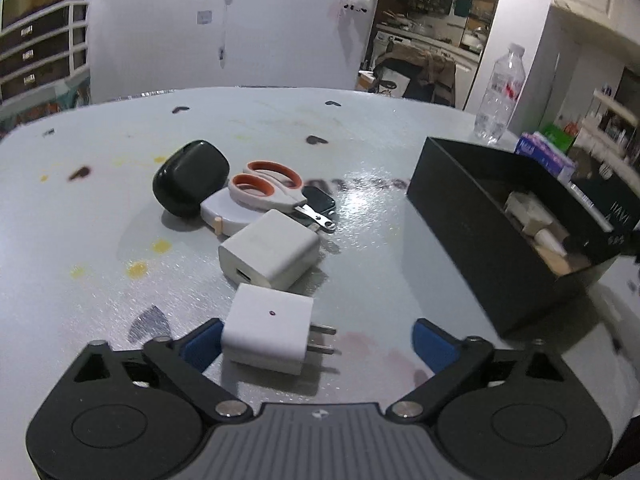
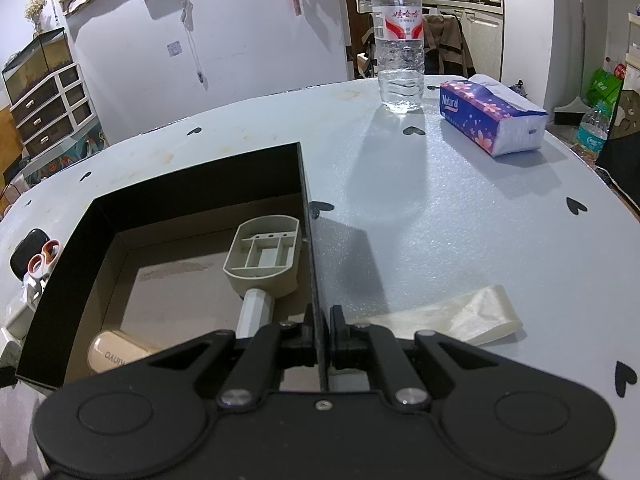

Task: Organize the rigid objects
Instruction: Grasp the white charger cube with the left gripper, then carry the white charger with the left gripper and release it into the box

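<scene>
On the table's left, a white plug (image 1: pixel 267 334) is framed by the spread left gripper (image 1: pixel 316 342), seemingly for pickup, while rightward the black box (image 2: pixel 306 184) is steadied, its wall pinched by the right gripper (image 2: pixel 321 326).

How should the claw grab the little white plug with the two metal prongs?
Grip the small white plug by its flat square body, pinching the two wide faces, coming from the near side where the open left claw already straddles it. The prongs stick out to the right, so avoid that thin end.
</scene>
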